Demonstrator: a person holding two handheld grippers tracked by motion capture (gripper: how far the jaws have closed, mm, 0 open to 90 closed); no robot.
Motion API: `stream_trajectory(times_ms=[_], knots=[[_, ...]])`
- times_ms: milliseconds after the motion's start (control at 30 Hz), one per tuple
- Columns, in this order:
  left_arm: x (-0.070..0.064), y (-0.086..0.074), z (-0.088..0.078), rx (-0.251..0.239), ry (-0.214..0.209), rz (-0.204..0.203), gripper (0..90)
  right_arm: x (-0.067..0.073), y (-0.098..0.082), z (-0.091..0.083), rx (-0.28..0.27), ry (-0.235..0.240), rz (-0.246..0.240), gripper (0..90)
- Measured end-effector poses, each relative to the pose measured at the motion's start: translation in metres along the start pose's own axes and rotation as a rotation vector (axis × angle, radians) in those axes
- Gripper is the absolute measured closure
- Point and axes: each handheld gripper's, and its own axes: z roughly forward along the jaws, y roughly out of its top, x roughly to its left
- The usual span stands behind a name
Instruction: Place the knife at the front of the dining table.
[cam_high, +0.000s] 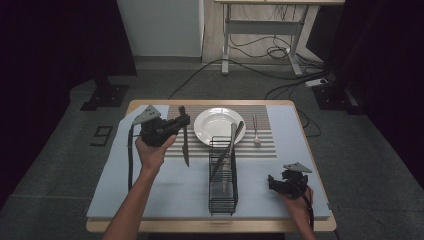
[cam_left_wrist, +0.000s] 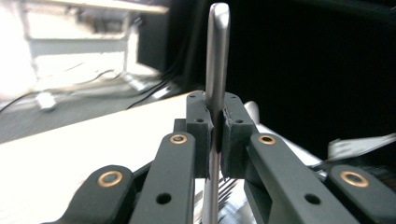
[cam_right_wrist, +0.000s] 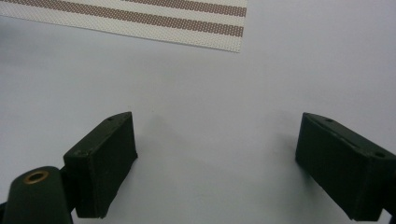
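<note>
So a table knife (cam_high: 185, 145) is clamped between the pads of the left gripper (cam_high: 183, 121), hanging blade-down above the left part of the striped placemat (cam_high: 265, 145), just left of the white plate (cam_high: 218, 125). In the left gripper view the knife's handle (cam_left_wrist: 216, 60) is seen sticking straight up past the jaws, which are pressed tight on it from both sides. Right of the knife, a black wire caddy (cam_high: 223, 175) is parked on the blue mat (cam_high: 160, 190), with more cutlery (cam_high: 227, 150) leaned inside it and poking out over the plate's edge. A fork (cam_high: 256, 131) is laid on the placemat at the plate's right. Whether the knife tip touches the placemat can't be made out from above, and the blade is cut off at the bottom of the left gripper view. The right gripper (cam_high: 272, 183) is rested low near the mat's right corner, well apart from everything; its jaws are spread wide, with nothing between them but bare blue mat.
</note>
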Motion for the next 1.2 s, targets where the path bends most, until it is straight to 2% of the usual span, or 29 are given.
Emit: stream_trajectory(times_ms=[67,167,233,367,667,1200], knots=[[0.017,-0.019,0.001,0.042,0.048,-0.034,83.6,0.0,0.0,0.0,0.001,0.0,0.001,11.9],[0.031,-0.033,0.0,0.069,0.088,-0.07,83.6,0.0,0.0,0.0,-0.001,-0.001,0.002,11.9],[0.037,-0.039,0.0,0.083,0.107,-0.083,83.6,0.0,0.0,0.0,-0.001,-0.001,0.001,11.9],[0.047,-0.05,0.003,0.116,0.157,-0.082,83.6,0.0,0.0,0.0,-0.001,-0.001,-0.001,11.9],[0.055,-0.051,0.006,0.107,0.161,-0.116,83.4,0.0,0.0,0.0,-0.001,-0.001,-0.001,11.9],[0.051,-0.057,0.016,0.094,0.172,-0.096,83.6,0.0,0.0,0.0,-0.001,-0.001,-0.001,11.9]])
